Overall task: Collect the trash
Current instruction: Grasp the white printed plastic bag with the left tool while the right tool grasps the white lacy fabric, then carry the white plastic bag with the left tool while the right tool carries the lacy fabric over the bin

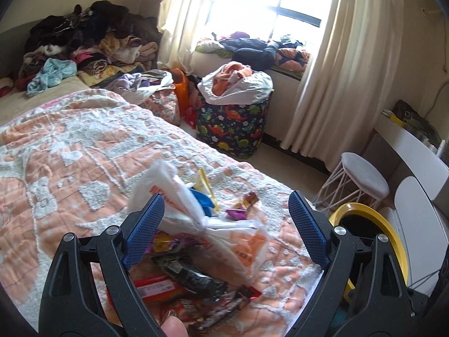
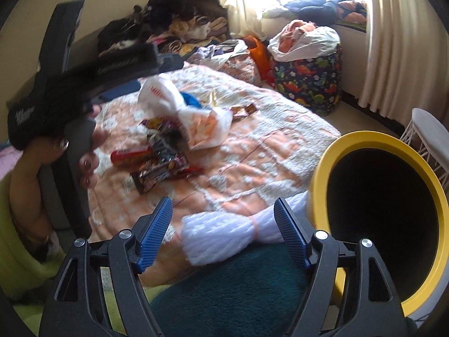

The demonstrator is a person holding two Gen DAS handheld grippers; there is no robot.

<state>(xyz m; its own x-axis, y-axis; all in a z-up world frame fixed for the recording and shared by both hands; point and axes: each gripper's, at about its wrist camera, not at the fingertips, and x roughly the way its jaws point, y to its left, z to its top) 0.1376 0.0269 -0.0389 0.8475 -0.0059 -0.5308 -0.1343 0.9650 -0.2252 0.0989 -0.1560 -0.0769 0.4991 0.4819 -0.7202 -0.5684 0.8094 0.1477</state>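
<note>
A heap of trash lies on the bed's orange and white blanket (image 1: 70,151): a white plastic bag (image 1: 224,233), dark snack wrappers (image 1: 193,275), a red packet (image 1: 157,286) and small candy wrappers (image 1: 244,205). My left gripper (image 1: 226,219) is open, its jaws wide apart over the bag. In the right wrist view the heap (image 2: 168,151) lies mid-bed and the left gripper's body (image 2: 84,84) hangs above it. My right gripper (image 2: 223,224) is open and empty over the bed's near edge. A yellow bin (image 2: 378,216) stands at the right, its mouth facing me.
Clothes are piled at the head of the bed (image 1: 92,39) and on the window ledge (image 1: 252,45). A dinosaur-print basket (image 1: 233,123) with a white bag stands by the curtain. A white stool (image 1: 362,177) and white chair (image 1: 415,213) stand right of the bed.
</note>
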